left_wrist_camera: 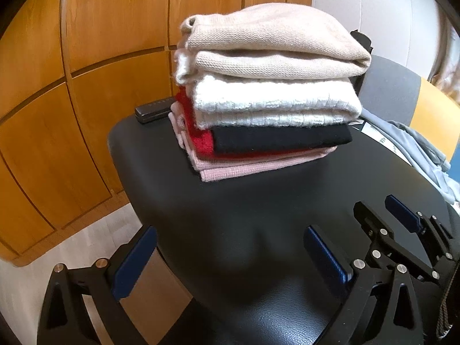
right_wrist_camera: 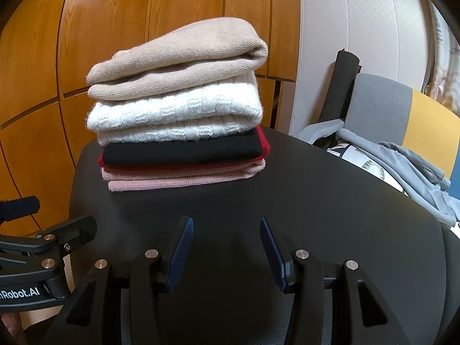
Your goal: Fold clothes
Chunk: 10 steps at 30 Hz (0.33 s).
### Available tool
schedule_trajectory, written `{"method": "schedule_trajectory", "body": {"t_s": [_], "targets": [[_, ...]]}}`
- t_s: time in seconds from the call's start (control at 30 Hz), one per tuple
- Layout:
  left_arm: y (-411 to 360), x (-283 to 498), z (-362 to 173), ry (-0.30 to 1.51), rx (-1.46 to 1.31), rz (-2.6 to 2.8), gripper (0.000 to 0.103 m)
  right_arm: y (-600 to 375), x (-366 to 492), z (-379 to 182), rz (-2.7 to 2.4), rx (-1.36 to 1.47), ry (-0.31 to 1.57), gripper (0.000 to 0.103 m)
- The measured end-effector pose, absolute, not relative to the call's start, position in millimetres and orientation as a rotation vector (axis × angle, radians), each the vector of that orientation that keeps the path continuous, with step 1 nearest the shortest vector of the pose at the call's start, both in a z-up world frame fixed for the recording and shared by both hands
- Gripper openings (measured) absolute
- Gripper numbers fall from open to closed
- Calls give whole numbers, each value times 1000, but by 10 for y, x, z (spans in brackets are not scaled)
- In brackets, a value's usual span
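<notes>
A stack of 5 folded knits (left_wrist_camera: 264,92) stands at the far side of a black padded leather-look table (left_wrist_camera: 230,230): a beige fine-knit sweater (right_wrist_camera: 178,60) on top, a white ribbed sweater (right_wrist_camera: 175,115) beneath it, then a flat black garment (right_wrist_camera: 184,149), a red knit (left_wrist_camera: 198,135) and a pale pink ribbed piece (right_wrist_camera: 184,178) at the bottom. The left gripper (left_wrist_camera: 230,256) and the right gripper (right_wrist_camera: 227,253) both hover low over the bare near side of the table, jaws spread, nothing between them.

An unfolded grey sweatshirt (right_wrist_camera: 402,166) lies draped off the table's right edge, beside a grey-and-yellow chair back (right_wrist_camera: 402,109). It looks like the next garment to fold.

The risks, as judged here: the pile is tall and its upper layers overhang the thin lower ones, so a sleeve dragged across or a bump from a gripper could tip it. A small dark case (left_wrist_camera: 155,112) sits just behind the stack near the table's rear edge and could be pushed off.
</notes>
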<state>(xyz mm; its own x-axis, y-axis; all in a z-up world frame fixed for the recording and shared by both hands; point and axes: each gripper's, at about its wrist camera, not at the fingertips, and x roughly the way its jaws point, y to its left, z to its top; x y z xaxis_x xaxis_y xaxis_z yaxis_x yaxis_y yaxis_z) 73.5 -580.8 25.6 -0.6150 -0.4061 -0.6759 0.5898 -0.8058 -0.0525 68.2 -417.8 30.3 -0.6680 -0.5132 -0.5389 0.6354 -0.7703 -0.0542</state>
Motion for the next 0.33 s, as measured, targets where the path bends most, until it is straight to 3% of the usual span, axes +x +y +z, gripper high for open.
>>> {"method": "schedule_trajectory", "body": {"t_s": [0.13, 0.2, 0.33], "targets": [[-5801, 729, 235, 369, 919, -2385, 102, -4170, 673, 298, -2382, 676, 309, 50], [-5782, 750, 228, 355, 910, -2388, 95, -4167, 673, 296, -2381, 677, 308, 50], [-5753, 769, 220, 329, 899, -2396, 93, -4163, 679, 295, -2380, 672, 312, 50]]}}
